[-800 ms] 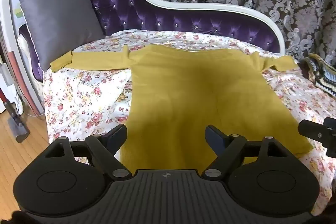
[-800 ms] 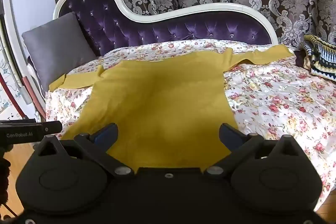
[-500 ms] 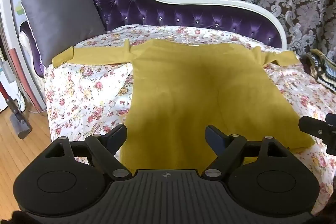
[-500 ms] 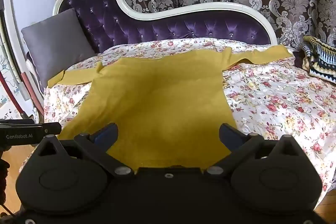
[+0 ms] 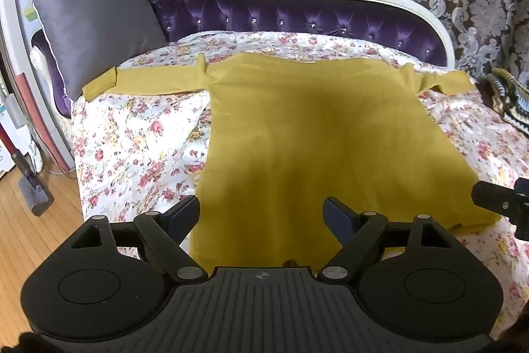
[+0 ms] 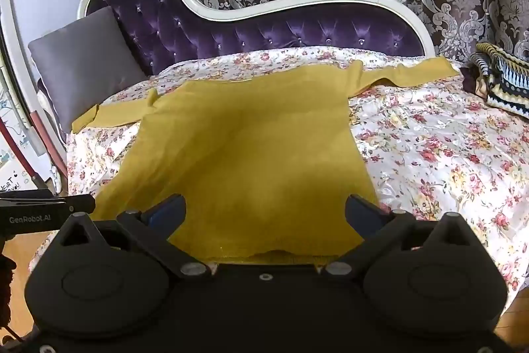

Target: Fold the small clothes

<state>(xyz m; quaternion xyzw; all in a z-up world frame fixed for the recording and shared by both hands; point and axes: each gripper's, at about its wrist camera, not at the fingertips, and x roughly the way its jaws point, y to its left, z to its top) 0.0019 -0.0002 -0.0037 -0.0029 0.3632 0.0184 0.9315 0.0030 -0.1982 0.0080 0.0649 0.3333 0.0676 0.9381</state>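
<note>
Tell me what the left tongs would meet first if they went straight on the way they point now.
Most likely the mustard-yellow top spread flat on the floral bedspread. The left tongs are open, angled downward, with the garment's lower body filling the gap between them. Depth is unclear, so the exact contact spot is a guess.

Left gripper [image 5: 263,209] pitched downward, jaws spread wide, nothing between the pads. Right gripper [image 6: 265,209] angled down likewise, jaws at full spread, empty. Right gripper's body poking in at 3 o'clock of the left view; left gripper's at 9 o'clock of the right view.
</note>
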